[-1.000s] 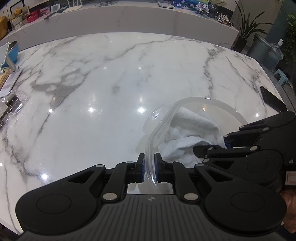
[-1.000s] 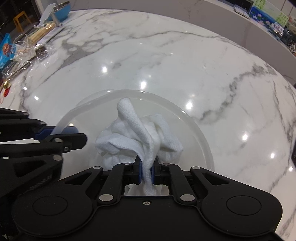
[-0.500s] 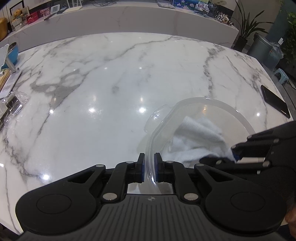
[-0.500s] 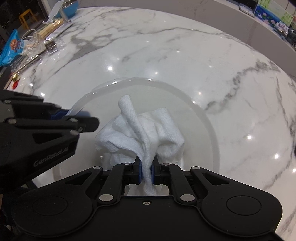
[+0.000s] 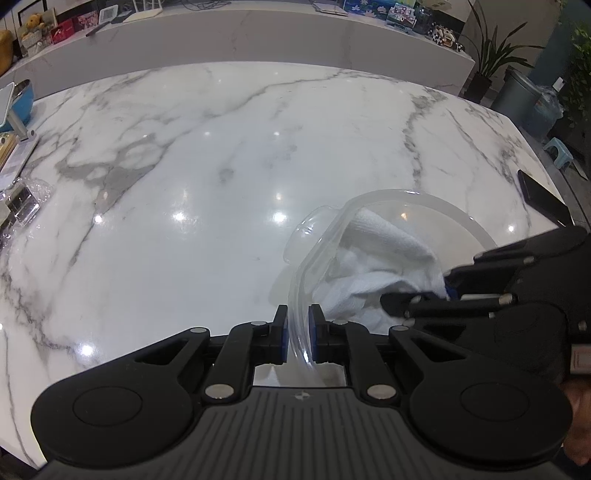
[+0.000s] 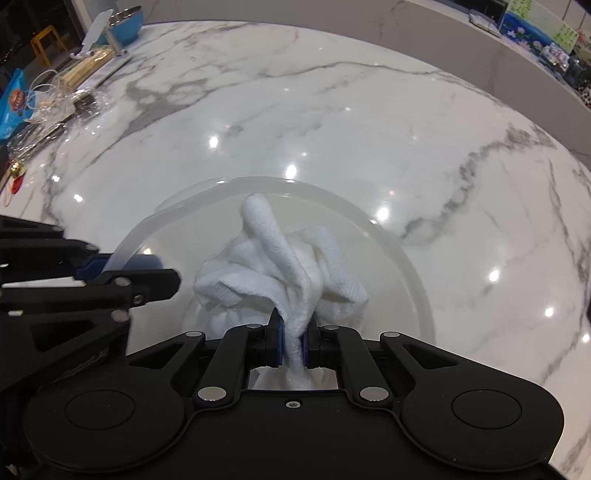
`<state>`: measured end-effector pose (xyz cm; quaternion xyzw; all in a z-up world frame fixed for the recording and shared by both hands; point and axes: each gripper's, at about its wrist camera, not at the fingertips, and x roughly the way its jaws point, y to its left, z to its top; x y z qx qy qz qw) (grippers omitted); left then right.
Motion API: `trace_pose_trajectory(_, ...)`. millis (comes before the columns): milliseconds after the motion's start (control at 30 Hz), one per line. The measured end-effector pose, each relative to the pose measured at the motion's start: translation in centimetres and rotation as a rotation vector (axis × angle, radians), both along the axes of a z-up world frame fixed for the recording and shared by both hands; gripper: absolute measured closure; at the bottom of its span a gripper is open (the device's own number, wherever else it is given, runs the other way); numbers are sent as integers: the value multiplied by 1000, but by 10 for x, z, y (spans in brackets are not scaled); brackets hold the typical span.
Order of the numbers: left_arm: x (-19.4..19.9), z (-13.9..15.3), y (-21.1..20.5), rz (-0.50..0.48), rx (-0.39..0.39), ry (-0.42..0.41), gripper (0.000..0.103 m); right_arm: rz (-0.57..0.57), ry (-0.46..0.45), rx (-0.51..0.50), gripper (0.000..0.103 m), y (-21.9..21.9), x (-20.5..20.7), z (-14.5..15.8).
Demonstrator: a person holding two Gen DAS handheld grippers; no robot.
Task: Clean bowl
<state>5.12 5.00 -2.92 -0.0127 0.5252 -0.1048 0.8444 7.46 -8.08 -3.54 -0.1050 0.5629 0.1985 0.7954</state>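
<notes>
Left wrist view, grip: left hand-held gripper (image 5: 298, 334) pinching the near rim of the clear bowl (image 5: 476, 230), same bite on the rim as a second ago, bowl parked on the marble desk (image 5: 221, 155) in the same place.
Left wrist view, change: white cloth (image 5: 380, 258) bunched differently inside the bowl, pulled right for a moment and now back toward the near wall; right hand-held gripper (image 5: 428, 293) shifted along with it.
Left wrist view, meaning: looks like mid-scrub, small circular strokes, inside wall getting covered bit by bit, far side probably still to do.
Right wrist view, grip: right hand-held gripper (image 6: 291, 341) clamped on a fold of the cloth (image 6: 280, 266), wad sitting low in the bowl (image 6: 402, 258).
Right wrist view, change: cloth a touch further from the left hand-held gripper (image 6: 122, 275) than half a second back.
Surroundings: black phone (image 5: 543, 199) near the right edge, blue bowl and stand (image 6: 118, 22) plus clutter (image 6: 40, 107) far left, all well apart.
In the way: nothing on the desk; only the left fingers on the rim, close to the cloth's sweep.
</notes>
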Motion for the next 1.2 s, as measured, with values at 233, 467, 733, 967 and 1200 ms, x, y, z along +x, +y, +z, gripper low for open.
trace_pose_trajectory(233,-1,-2,-3,7,0,0,94,30,38,14,96,1,-12,1)
trace_pose_trajectory(467,1,-2,-2,6,0,3,94,-7,25,-13,96,-7,-7,3)
trace_pose_trajectory(733,1,-2,3,9,-10,4,94,-33,9,-12,96,-4,11,-1)
trace_pose_trajectory(967,1,-2,6,19,-18,5,94,-13,33,29,96,0,12,-3)
trace_pose_trajectory(1200,5,-4,12,40,-44,24,95,-13,193,189,96,-8,10,-6)
